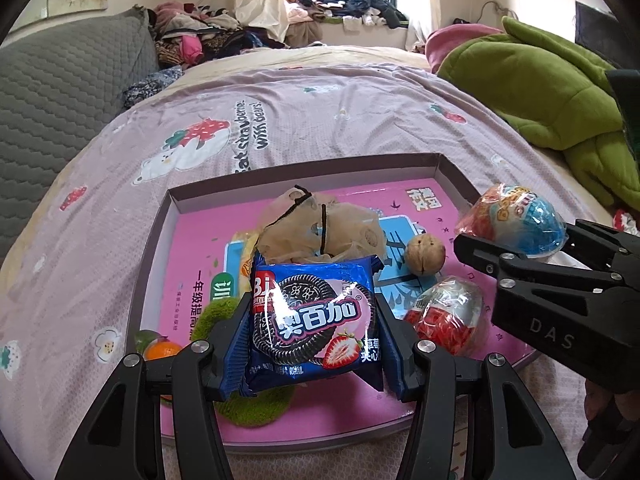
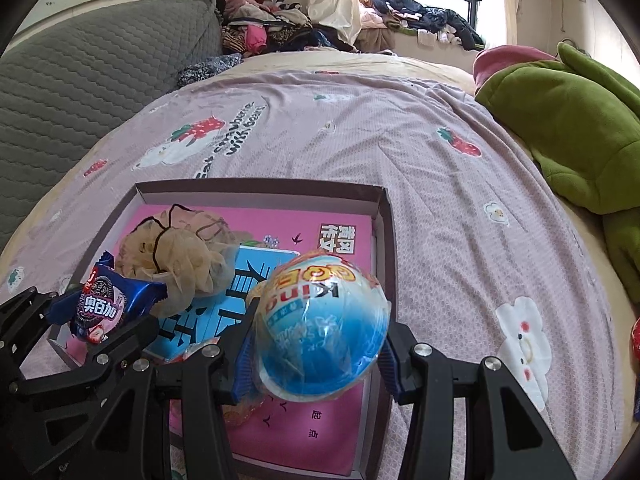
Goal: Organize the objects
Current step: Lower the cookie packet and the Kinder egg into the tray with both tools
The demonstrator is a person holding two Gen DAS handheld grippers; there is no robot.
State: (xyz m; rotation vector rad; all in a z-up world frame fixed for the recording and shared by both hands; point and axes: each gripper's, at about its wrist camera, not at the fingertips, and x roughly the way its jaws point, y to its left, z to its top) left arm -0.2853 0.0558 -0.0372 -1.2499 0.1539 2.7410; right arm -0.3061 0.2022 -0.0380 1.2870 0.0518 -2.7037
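Nearest our left camera, the left gripper (image 1: 314, 320) had its jaws clenched on a blue biscuit packet (image 1: 312, 316), held above the near edge of the box lid (image 1: 148, 264). Our right gripper (image 2: 316, 332) had its jaws clenched on a blue-and-white toy egg (image 2: 320, 324), hanging over the lid's right edge.

The bed (image 1: 320, 112), under a mauve strawberry-print sheet, carried everything. A green plush blanket (image 1: 540, 92) lay along its right edge. The lid sat open side up near the bed's near edge, with a pink printed sheet (image 1: 192, 256) lining its floor. In it we saw a beige mesh pouch (image 1: 316, 228) towards the far edge, a red-and-silver toy egg (image 1: 448, 316) by the right edge, and a walnut (image 1: 425, 255) just behind that egg.
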